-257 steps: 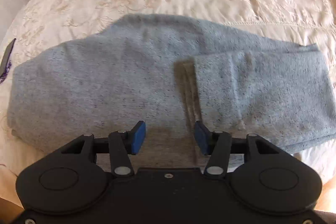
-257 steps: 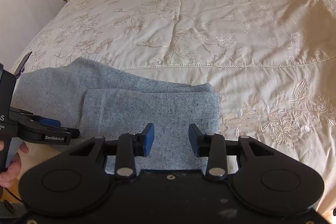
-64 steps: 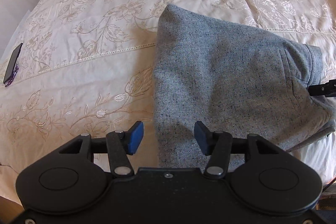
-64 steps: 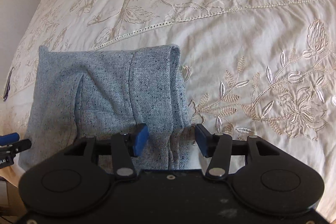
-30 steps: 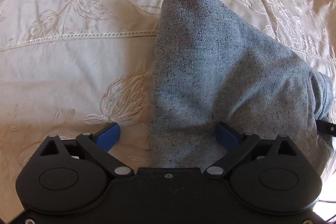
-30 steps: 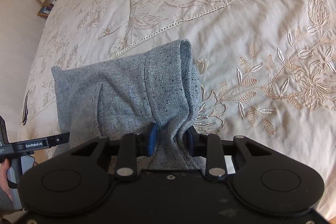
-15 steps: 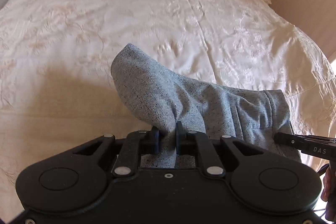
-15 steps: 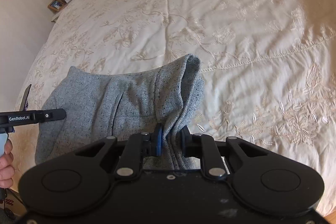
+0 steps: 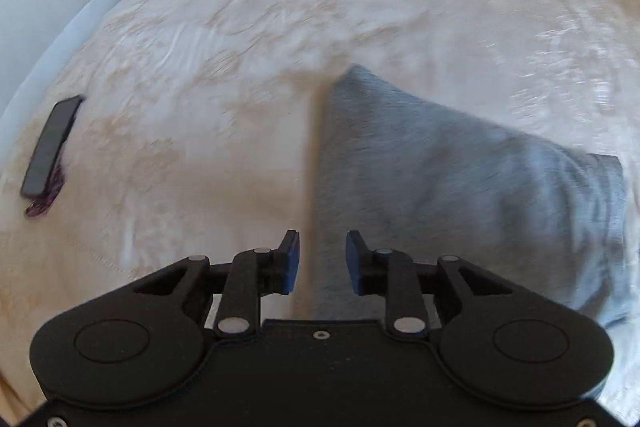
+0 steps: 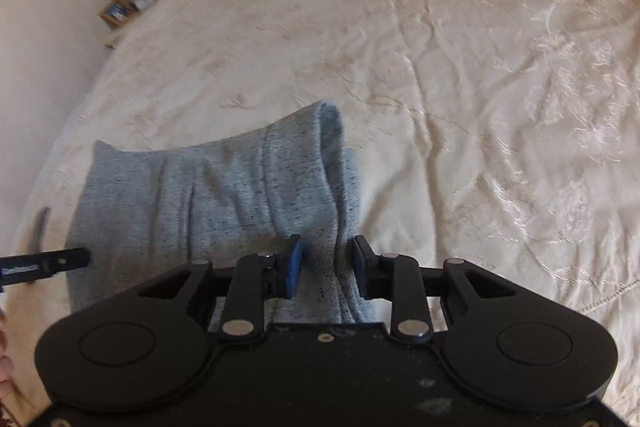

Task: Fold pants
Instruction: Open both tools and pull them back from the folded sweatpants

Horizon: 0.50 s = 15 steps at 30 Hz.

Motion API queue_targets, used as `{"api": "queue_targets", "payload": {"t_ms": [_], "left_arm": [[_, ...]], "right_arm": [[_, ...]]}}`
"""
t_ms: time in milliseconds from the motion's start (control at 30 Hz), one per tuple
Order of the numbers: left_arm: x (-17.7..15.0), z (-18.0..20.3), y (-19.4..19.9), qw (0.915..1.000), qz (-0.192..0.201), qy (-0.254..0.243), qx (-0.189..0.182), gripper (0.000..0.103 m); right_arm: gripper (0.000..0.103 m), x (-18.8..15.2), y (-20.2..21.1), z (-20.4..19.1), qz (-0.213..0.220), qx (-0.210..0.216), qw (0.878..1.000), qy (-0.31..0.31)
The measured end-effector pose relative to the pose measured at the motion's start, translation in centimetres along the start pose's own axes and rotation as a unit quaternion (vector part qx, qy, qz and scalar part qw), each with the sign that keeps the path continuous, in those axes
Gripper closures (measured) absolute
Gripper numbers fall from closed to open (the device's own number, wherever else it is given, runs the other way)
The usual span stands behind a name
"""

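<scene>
Folded grey pants lying on a cream embroidered bedspread, seen from both wrist views but from opposite ends. From the left wrist: heavily blurred, with the left gripper above the garment's left edge, jaws apart and opening, that edge showing in the gap between the blue pads with bare bedspread beside it, neither pad pressing on the cloth. Only here: a dark phone lying flat well off to the left on the bedspread, with something purple at its near end, and a pale wall beyond the bed's left side. From the right wrist: sharper, with the pants showing a stitched band and a rounded, bunched end near the right gripper. Jaws of that gripper also opening, a ridge of grey cloth standing between the blue pads; cloth close against both pads, though cannot tell whether still pinched. Only here: the tip of the left gripper poking in at the left edge over the pants' far side, part of a hand at the lower left corner, and a bedside shelf with a lamp and small items beside the wall.
</scene>
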<state>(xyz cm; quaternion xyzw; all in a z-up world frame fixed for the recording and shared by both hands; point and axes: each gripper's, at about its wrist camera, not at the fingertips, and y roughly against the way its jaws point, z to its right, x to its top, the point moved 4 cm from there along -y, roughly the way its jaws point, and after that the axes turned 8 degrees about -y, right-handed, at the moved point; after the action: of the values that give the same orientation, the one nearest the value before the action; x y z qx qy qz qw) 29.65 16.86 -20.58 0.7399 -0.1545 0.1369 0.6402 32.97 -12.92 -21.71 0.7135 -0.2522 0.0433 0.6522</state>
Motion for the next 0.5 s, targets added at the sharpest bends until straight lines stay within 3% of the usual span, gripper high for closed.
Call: {"api": "queue_targets", "payload": {"t_ms": [33, 67, 167, 500], "left_arm": [[-0.4, -0.5, -0.7, 0.9998, -0.015, 0.009, 0.003, 0.075], [-1.0, -1.1, -0.9, 0.9994, -0.026, 0.023, -0.003, 0.075], [-2.4, -1.8, 0.5, 0.9984, -0.024, 0.039, -0.032, 0.074], [-4.1, 1.6, 8.3, 0.9992, -0.006, 0.0, -0.039, 0.068]], "right_arm": [[0.073, -0.1, -1.0, 0.1, -0.009, -0.036, 0.999, 0.005], [0.073, -0.4, -1.3, 0.3, -0.012, -0.044, 0.999, 0.004], [0.073, -1.5, 0.6, 0.7, 0.006, -0.014, 1.0, -0.014], [0.073, -4.4, 9.0, -2.9, 0.048, 0.054, 0.997, 0.039]]}}
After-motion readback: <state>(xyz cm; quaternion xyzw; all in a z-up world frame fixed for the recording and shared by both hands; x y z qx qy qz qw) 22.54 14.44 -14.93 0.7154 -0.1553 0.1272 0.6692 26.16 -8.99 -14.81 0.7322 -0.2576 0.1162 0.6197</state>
